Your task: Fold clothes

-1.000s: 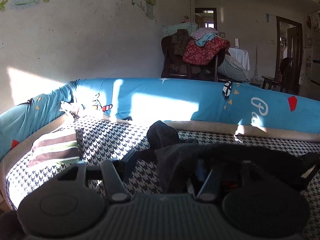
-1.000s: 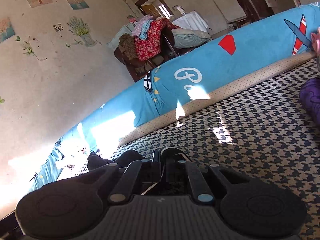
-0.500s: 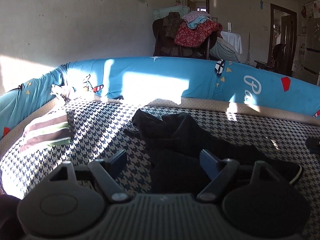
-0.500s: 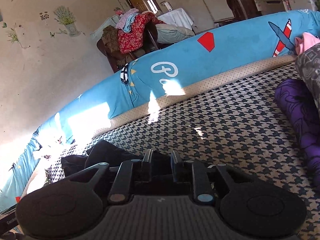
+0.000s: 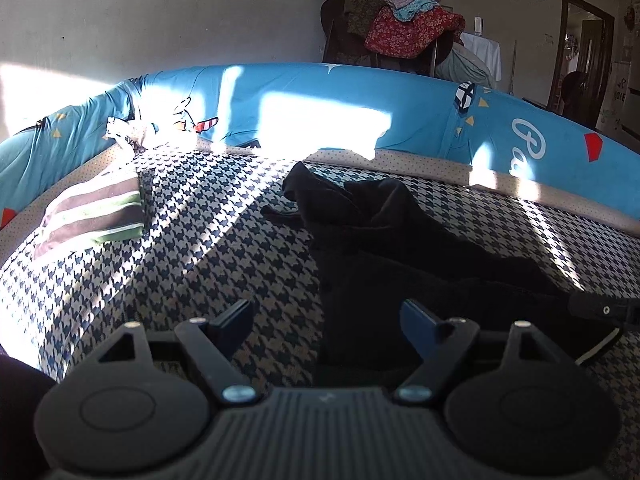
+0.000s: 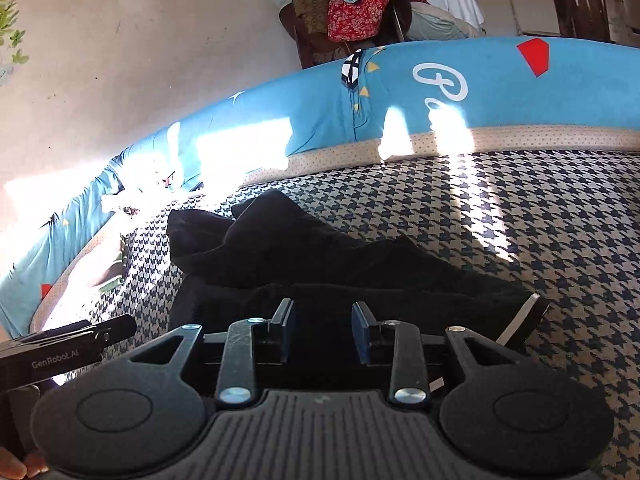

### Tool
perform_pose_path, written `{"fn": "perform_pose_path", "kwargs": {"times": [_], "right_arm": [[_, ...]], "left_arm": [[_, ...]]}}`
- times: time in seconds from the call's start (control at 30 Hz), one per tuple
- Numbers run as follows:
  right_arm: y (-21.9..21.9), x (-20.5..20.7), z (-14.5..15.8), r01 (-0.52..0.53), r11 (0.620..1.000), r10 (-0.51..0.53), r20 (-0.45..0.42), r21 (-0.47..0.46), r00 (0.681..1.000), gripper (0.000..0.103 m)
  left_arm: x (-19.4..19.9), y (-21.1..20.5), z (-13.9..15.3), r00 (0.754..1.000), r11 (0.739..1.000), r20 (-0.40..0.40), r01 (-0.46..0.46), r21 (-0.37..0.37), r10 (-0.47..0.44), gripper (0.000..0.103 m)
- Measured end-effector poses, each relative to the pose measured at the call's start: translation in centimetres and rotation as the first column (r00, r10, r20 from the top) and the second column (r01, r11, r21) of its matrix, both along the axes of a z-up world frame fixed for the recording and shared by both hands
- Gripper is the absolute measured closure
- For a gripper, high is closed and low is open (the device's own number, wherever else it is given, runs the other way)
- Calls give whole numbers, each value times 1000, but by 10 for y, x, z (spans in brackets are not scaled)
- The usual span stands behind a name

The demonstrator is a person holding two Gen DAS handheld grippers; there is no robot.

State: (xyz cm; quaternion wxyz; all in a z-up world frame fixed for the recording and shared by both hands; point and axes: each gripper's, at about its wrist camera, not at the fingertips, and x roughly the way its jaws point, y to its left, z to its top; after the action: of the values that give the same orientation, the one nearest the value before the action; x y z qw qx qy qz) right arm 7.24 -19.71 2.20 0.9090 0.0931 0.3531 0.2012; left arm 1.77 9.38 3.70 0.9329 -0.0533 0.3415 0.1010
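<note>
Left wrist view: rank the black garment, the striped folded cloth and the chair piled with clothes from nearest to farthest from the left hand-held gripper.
1. Black garment, spread right under the open left hand-held gripper.
2. Striped folded cloth, far left on the houndstooth cover.
3. Chair piled with clothes, beyond the blue padded edge, against the back wall.

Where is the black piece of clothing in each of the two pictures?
Left wrist view: the black garment lies right of centre on the houndstooth cover, running up from the left gripper.
Right wrist view: it lies in the middle, just past the right gripper, stretching left.
Shared landmark: the blue cushion with white lettering behind it, in both views.
</note>
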Motion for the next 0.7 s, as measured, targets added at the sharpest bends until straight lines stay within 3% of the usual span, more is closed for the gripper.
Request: {"fn": "perform_pose_path", "kwargs": {"times": [0.2,0.7], "right_arm": [[18,1,-13,32,997,-36,-70,-64,997,68],[64,-3,-30,-44,969,18,-108,-241,994,57]], "left_arm": [[3,-7,-8,999,1000,-37,28,14,-27,15],[9,6,-23,994,1000,-102,23,-14,-25,19]]}}
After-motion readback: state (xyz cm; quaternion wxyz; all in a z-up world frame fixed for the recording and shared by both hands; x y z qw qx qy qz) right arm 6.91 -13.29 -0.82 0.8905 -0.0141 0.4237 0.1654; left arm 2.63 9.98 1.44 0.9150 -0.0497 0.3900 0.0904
